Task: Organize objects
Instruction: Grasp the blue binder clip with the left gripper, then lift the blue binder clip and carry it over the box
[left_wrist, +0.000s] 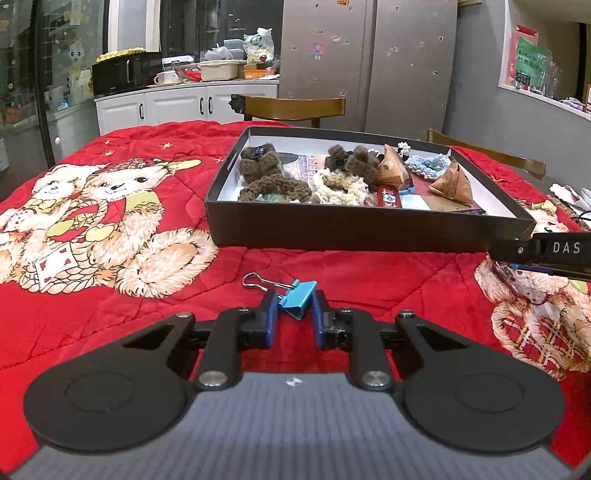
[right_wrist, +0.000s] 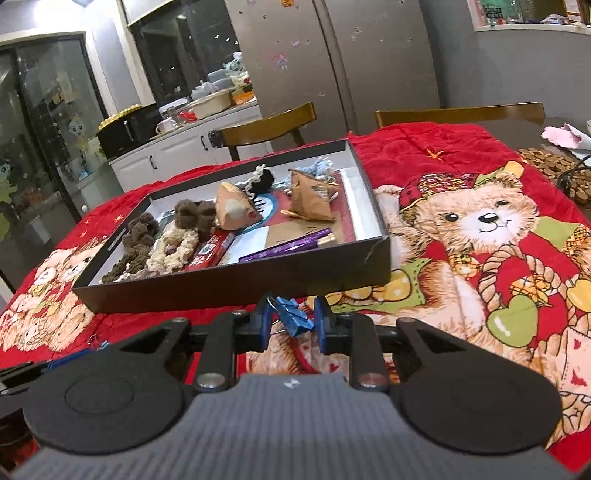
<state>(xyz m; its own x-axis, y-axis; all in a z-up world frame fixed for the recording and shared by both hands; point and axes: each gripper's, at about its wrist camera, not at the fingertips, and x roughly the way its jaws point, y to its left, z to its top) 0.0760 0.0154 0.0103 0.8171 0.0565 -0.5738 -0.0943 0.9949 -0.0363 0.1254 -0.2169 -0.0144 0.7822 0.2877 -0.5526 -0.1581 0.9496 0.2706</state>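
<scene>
Kitchen cabinets and a grey refrigerator (left_wrist: 369, 62) are seen behind a table covered by a red teddy-bear blanket (left_wrist: 110, 206). On the left of the left wrist view the blanket's bear print is spread out; toward the middle, a shallow black box (left_wrist: 351, 229) is set on the blanket, with brown crocheted pieces (left_wrist: 258, 162), a cream crocheted piece (left_wrist: 340, 184) and brown paper packets (left_wrist: 452, 181) lying inside it. Just in front of the box, a light-blue binder clip (left_wrist: 297, 298) is pinched between the pads of the left gripper (left_wrist: 294, 314), its wire handle pointing left over the blanket. At the right edge, part of the right gripper (left_wrist: 546, 254) is visible.

In the right wrist view, the box (right_wrist: 221, 288) is seen left of centre. Below its near wall, a dark-blue binder clip (right_wrist: 293, 315) is clamped by the right gripper (right_wrist: 291, 321). Whether it is touching the blanket cannot be told.
</scene>
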